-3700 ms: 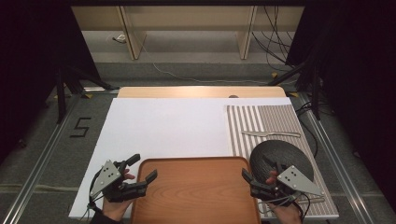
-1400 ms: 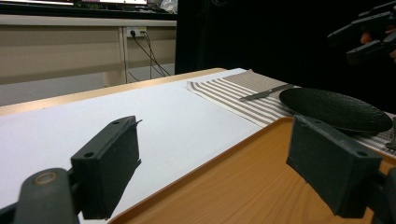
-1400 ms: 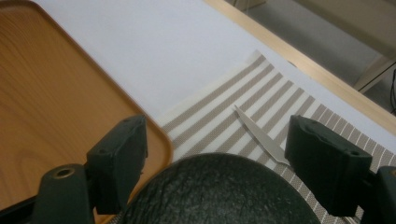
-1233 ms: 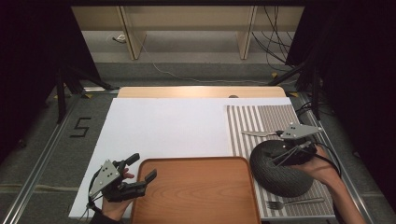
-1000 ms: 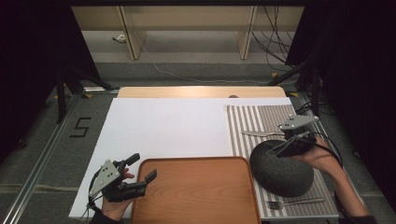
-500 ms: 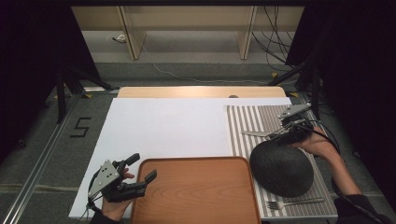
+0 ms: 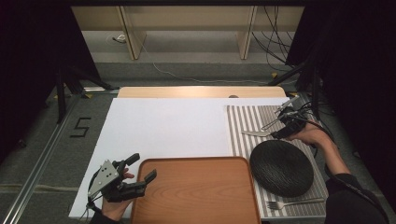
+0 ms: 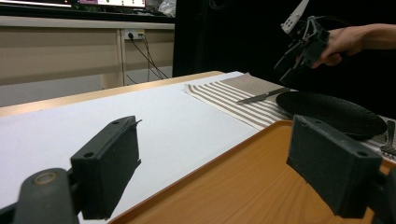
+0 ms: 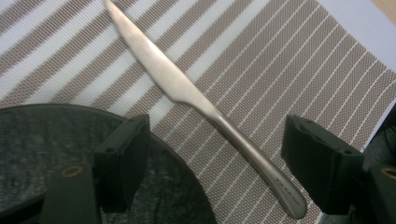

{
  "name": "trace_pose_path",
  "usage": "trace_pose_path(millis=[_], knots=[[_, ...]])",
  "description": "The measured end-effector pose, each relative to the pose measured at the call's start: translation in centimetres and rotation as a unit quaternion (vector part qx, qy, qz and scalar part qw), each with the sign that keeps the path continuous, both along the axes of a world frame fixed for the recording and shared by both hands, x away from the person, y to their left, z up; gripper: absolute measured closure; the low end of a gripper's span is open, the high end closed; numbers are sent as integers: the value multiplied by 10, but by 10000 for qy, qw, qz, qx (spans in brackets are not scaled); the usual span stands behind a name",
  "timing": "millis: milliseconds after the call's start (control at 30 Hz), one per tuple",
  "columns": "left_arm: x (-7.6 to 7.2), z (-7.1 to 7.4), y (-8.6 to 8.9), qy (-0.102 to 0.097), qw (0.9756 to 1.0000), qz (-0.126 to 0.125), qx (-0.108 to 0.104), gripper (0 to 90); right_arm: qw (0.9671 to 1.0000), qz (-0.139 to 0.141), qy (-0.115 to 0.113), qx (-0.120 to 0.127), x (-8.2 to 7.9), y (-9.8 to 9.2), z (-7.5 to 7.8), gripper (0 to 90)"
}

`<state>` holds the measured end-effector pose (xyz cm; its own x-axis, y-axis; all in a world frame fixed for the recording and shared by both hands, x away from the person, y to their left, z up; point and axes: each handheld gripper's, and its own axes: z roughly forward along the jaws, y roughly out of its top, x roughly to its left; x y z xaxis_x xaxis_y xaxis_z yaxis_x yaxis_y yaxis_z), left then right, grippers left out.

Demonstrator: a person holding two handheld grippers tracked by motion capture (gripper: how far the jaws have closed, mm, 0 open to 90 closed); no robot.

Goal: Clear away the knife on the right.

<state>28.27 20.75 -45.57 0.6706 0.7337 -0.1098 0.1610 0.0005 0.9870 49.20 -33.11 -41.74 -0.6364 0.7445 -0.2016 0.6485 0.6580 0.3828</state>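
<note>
A silver knife lies on the striped placemat, just beyond a black plate. My right gripper hovers open over the knife's handle, one jaw on each side and neither touching it. In the high view the right gripper is at the far right, above the knife and behind the plate. My left gripper rests open and empty at the front-left corner of the wooden tray. Its jaws straddle the tray's edge.
A fork lies on the placemat in front of the plate. A white sheet covers the table to the left of the mat. Cables trail behind the table's far right corner.
My right gripper has moved from above the plate toward the far side of the placemat and come down over the knife. The left gripper has stayed put.
</note>
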Motion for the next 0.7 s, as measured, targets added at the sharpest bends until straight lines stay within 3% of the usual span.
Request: trace_pose_path(millis=[233,267,433,533,700], knots=[[0,0,0,-1,10000,-10,7,160,9993,-107,296,-213,17,-6,-11,266],[0,0,0,-1,10000,-10,7,160,9992,-224,316,-136,19,-6,-13,268],[0,0,1,-3,10000,-1,-20,160,9980,-218,512,-299,27,-8,-19,294],[0,0,1,-6,10000,-4,-19,160,9980,-201,472,-381,29,-9,-22,319],[0,0,1,2,10000,-15,-26,160,9966,-222,625,-486,34,-10,-29,348]])
